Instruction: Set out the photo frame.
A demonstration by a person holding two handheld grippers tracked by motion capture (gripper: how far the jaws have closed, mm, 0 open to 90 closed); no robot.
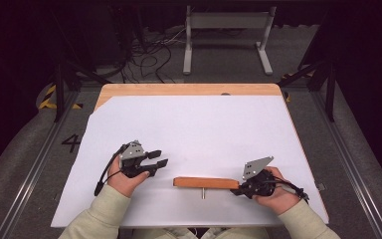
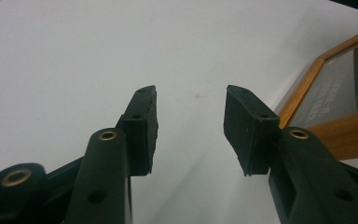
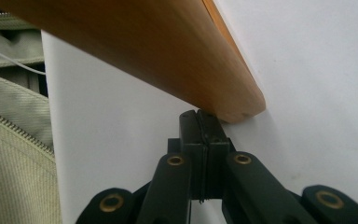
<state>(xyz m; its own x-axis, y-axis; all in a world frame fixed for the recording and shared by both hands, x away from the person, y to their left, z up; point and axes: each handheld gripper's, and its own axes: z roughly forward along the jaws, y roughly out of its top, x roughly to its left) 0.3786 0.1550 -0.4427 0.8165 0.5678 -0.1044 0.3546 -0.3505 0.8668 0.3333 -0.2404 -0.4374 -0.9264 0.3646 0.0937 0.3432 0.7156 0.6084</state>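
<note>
Frame (image 1: 206,182) upright on its edge near the front of the white sheet (image 1: 194,129), long axis running left to right. Glass face seen from left gripper (image 2: 191,126), half open, empty. Right gripper (image 3: 199,122) closed, tips against frame's end.

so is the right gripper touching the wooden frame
Touching: in the right gripper view, the shut right gripper tips press against the wooden frame's corner, no gap visible.
</note>
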